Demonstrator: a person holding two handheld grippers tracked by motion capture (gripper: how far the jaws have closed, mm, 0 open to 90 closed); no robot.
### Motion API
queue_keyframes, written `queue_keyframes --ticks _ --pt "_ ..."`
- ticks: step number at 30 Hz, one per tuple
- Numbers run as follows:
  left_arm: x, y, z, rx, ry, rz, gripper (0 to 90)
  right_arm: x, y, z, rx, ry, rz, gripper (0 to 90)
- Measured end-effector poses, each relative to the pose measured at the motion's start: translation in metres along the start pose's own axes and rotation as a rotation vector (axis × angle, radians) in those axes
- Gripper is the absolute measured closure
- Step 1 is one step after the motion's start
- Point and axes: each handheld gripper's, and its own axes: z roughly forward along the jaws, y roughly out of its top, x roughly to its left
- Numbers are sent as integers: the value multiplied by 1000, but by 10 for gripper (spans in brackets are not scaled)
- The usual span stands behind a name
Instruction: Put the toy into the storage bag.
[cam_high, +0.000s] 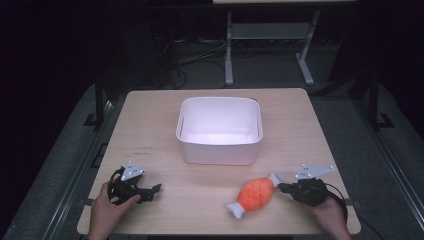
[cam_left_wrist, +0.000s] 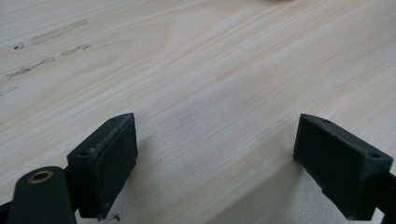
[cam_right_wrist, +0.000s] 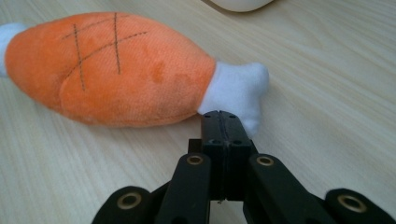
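Note:
An orange plush drumstick (cam_high: 256, 194) with white bone ends lies on the wooden table (cam_high: 200, 200) at the front right. My right gripper (cam_high: 283, 187) sits just right of it. In the right gripper view the jaws are pressed together, the right gripper (cam_right_wrist: 221, 116) tips touching the drumstick's (cam_right_wrist: 116, 70) white bone end with nothing seen between them. My left gripper (cam_high: 152, 192) rests at the front left, held by a hand. The left gripper view has the left gripper (cam_left_wrist: 215, 158) open wide over bare wood.
A white plastic bin (cam_high: 220, 152) stands at the table's middle, beyond both grippers, with its inside bare. Faint marks (cam_high: 144, 149) lie on the table left of the bin. A metal frame (cam_high: 270, 35) and cables stand on the dark floor behind.

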Motion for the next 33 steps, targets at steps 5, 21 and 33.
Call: queue_keyframes --ticks 5,21,33 --pt "0 0 0 -1 0 0 128 -1 6 6 4 -1 -9 893" --pt "0 0 0 -1 0 0 128 -12 25 26 12 -15 -21 893" --pt "0 0 0 0 0 0 128 -17 38 39 12 -14 -28 893"
